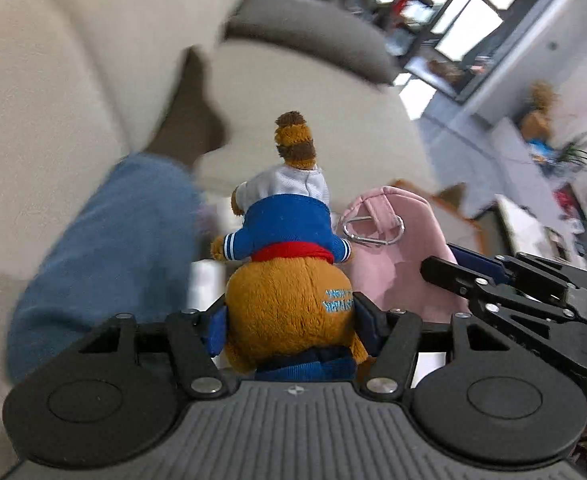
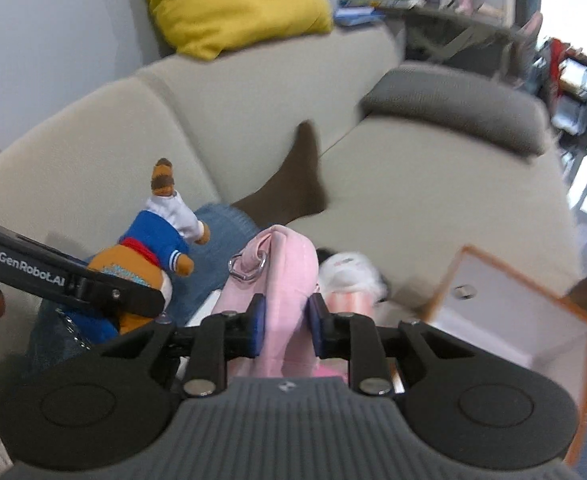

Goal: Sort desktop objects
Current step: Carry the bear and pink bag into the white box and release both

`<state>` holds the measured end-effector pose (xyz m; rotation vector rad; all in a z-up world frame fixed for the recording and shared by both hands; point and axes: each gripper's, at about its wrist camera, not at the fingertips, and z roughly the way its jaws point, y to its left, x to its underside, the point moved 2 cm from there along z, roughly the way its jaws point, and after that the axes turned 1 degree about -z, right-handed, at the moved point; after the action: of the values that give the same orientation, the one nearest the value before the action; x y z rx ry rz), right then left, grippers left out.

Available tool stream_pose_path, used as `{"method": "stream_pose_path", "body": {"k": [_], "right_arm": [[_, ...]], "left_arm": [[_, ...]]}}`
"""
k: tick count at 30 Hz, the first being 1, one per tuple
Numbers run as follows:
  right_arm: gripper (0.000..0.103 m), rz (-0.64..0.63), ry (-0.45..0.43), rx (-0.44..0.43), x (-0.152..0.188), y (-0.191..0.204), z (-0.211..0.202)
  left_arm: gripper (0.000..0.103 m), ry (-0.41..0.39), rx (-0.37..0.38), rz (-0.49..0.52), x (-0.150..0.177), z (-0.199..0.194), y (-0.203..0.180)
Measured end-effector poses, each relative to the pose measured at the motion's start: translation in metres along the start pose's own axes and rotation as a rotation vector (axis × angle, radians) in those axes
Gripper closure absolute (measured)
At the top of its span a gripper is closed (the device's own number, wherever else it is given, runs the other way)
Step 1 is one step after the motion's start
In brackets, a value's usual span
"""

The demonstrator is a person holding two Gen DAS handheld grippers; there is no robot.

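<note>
My left gripper (image 1: 289, 320) is shut on a brown plush bear (image 1: 289, 296) in a blue and white sailor outfit, held upside down in the air; the bear also shows in the right wrist view (image 2: 145, 256). My right gripper (image 2: 285, 326) is shut on a pink fabric pouch (image 2: 285, 280) with a metal carabiner clip (image 2: 249, 268); the pouch also shows in the left wrist view (image 1: 393, 248), just right of the bear. The right gripper's fingers (image 1: 465, 276) reach in from the right in the left wrist view. Both views are blurred.
A beige sofa (image 2: 413, 184) fills the background with a yellow cushion (image 2: 229, 0) and a grey cushion (image 2: 461, 104). A blue denim item (image 1: 105, 264) lies left of the bear. An orange-edged clear box (image 2: 521, 312) is at right. A white-pink plush (image 2: 349, 276) lies behind the pouch.
</note>
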<state>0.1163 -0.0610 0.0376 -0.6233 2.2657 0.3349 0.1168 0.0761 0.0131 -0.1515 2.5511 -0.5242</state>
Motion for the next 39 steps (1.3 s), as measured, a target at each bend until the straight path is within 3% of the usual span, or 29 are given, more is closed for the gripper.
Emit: {"method": "stream_pose_path", "body": {"k": [6, 10, 17, 24, 33, 39], "right_arm": [[0.079, 0.001, -0.017, 0.204, 0.016, -0.038, -0.054], [0.079, 0.033, 0.07, 0.326, 0.048, -0.073, -0.067], [0.079, 0.063, 0.264, 0.449, 0.097, -0.123, -0.054], [0.079, 0.045, 0.375, 0.443, 0.121, -0.134, -0.037], [0.077, 0.149, 0.436, 0.363, 0.127, -0.154, -0.033], [0.072, 0.153, 0.46, 0.306, 0.124, -0.159, -0.035]], "left_arm": [[0.032, 0.029, 0.19, 0.117, 0.006, 0.018, -0.069], [0.032, 0.094, 0.314, 0.161, 0.016, 0.052, -0.109], [0.032, 0.254, 0.38, 0.185, 0.046, 0.132, -0.138], [0.032, 0.362, 0.361, 0.199, 0.064, 0.177, -0.149], [0.032, 0.486, 0.383, 0.119, 0.075, 0.209, -0.138], [0.032, 0.514, 0.405, 0.092, 0.079, 0.22, -0.136]]}}
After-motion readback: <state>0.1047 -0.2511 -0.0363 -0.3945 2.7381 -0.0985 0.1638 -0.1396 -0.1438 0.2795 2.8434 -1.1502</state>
